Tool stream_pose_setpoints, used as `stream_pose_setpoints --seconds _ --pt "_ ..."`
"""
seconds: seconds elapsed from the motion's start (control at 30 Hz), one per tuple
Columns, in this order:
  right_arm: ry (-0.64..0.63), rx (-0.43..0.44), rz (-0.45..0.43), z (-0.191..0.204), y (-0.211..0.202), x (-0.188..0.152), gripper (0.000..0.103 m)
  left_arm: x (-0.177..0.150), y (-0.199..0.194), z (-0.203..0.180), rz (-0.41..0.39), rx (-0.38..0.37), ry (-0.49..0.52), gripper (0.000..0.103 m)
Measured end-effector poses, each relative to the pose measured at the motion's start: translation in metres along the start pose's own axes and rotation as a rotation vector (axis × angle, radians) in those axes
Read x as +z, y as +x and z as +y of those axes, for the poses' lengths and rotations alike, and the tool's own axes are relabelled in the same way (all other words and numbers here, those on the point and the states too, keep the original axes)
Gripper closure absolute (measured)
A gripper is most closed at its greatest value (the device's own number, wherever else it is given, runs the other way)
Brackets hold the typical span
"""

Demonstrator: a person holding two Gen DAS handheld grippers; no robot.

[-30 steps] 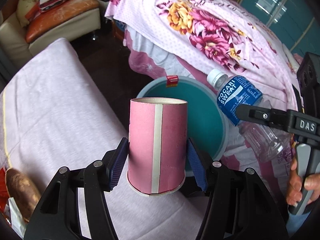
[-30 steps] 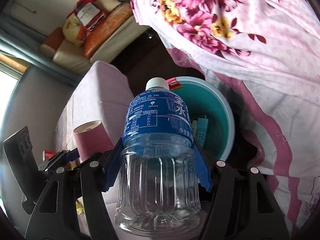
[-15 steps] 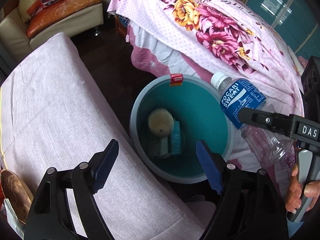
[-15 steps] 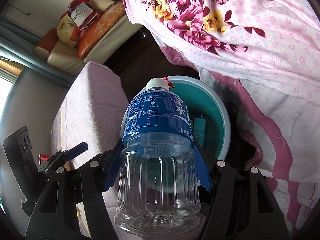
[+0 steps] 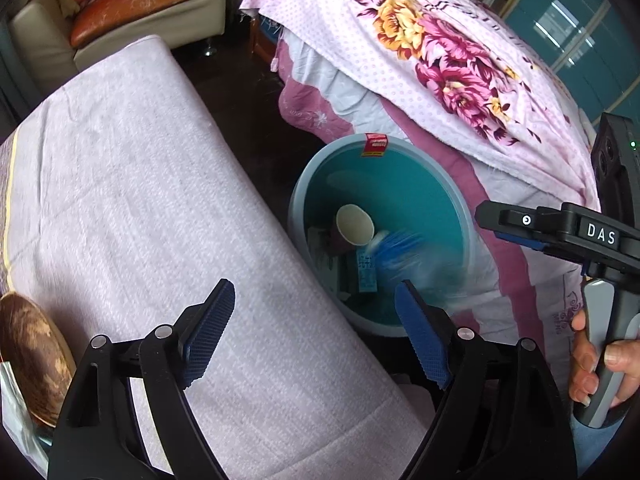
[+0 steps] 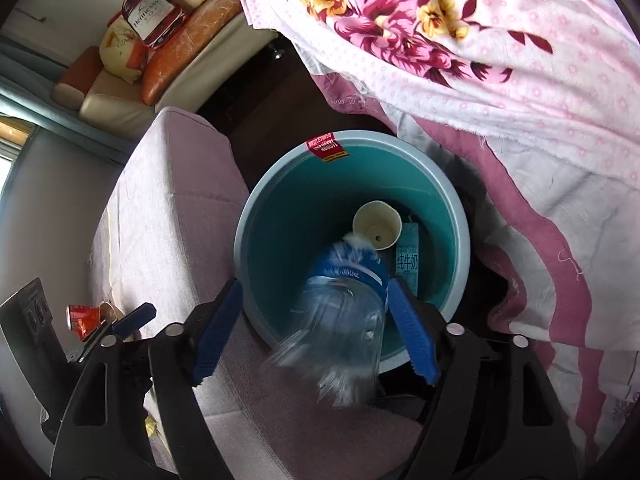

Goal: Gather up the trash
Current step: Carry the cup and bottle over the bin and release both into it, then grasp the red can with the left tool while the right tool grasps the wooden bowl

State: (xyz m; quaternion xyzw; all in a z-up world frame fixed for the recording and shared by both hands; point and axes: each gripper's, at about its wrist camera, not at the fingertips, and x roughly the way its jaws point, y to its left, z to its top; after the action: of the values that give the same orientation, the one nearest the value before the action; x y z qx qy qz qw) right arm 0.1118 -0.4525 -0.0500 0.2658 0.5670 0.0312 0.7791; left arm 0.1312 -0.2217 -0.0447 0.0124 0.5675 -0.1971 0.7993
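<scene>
A teal bin [image 5: 300, 200] [image 6: 440, 184] stands on the floor between the covered table and the bed. Inside it lies the pink paper cup [image 5: 354, 226] [image 6: 378, 226] beside a small carton [image 5: 366, 274] [image 6: 407, 262]. The blue-labelled plastic bottle [image 6: 344, 304] [image 5: 404, 256] is blurred, dropping neck first into the bin, free of the pads. My right gripper [image 6: 312, 328] hangs over the bin's near rim, its jaws opening, open around the falling bottle. My left gripper [image 5: 316, 328] is opening too, with nothing between its fingers, above the table edge beside the bin.
A pale pink cloth covers the table [image 5: 120, 200] on the left. A floral bedspread [image 5: 440, 60] hangs at the right. A sofa [image 5: 152, 4] stands at the back. A brown bowl [image 5: 28, 360] and a red wrapper [image 6: 82, 316] lie on the table.
The left gripper opened and the pink cup fell into the bin. The right gripper then opened and the bottle is dropping out of it into the bin.
</scene>
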Motion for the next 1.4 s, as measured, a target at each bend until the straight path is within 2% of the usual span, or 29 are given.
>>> stream_pose_setpoints --seconds 0.17,0.2,0.23,0.57,0.63,0.73,0.8,1.03,1.4 --pt "0.003 -0.019 -0.004 0.007 -0.004 -0.003 0.022 -0.008 -0.012 0.009 -0.017 -0.007 -0.021 0.020" --pt "0.006 -0.034 -0.009 0.010 -0.005 -0.004 0.016 -0.009 -0.013 0.010 -0.019 -0.008 -0.025 0.020" --pt "0.009 -0.051 -0.016 0.012 -0.006 -0.006 0.015 -0.011 -0.015 0.013 -0.022 -0.008 -0.030 0.020" --pt "-0.026 -0.090 -0.002 0.042 -0.009 -0.026 0.015 -0.034 -0.043 0.043 -0.056 0.006 -0.090 0.020" --pt "-0.067 -0.078 -0.009 0.053 -0.010 -0.032 0.015 -0.039 -0.051 0.051 -0.067 0.012 -0.103 0.020" --pt "-0.154 0.021 -0.021 0.078 -0.012 -0.045 0.015 -0.048 -0.064 0.062 -0.087 0.019 -0.126 0.020" --pt "-0.210 0.031 -0.036 0.094 -0.014 -0.051 0.015 -0.053 -0.072 0.069 -0.099 0.023 -0.138 0.020" --pt "-0.388 0.002 -0.002 0.155 -0.007 -0.077 0.015 -0.075 -0.103 0.106 -0.145 0.051 -0.187 0.020" --pt "-0.540 -0.070 0.043 0.240 0.016 -0.105 0.015 -0.115 -0.163 0.186 -0.245 0.147 -0.281 0.020"
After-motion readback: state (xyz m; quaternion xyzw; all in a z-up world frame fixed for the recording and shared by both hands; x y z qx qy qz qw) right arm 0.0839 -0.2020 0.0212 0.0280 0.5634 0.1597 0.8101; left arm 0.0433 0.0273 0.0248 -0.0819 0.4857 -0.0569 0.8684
